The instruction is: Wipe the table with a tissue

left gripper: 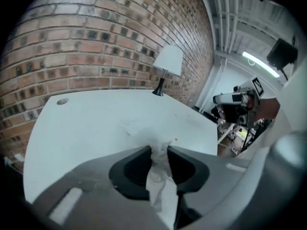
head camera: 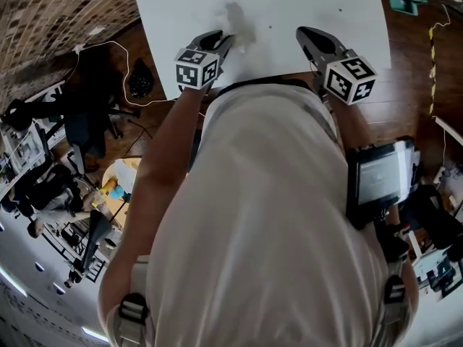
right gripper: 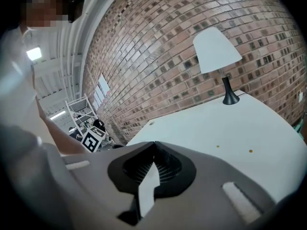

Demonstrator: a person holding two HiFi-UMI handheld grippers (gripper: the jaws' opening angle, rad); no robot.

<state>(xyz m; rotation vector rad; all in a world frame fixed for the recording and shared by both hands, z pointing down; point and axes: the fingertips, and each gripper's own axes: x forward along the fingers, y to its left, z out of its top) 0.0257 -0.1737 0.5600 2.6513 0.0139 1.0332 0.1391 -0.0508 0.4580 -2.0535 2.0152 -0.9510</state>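
While the crumpled white paper tissue is pinched between the closed jaws of the left tongs, its loose end pokes out past the tips and hangs over the near part of the white rectangular counter. No view settles whether it touches the surface. From the head view the tissue shows as a pale grey wad just ahead of the left tongs, close to the counter's near edge. The right tongs have their tips together with nothing between them, and hover over the same edge, well apart from the tissue. A few small dark specks dot the counter on the right, and a white-shaded lamp on a black stem stands at the far side by the brick wall. The wiping step seems to be in hand, with most of the surface not yet covered. The next move likely calls for pressing the wad flat and dragging it across toward the specks, staying clear of the lamp.
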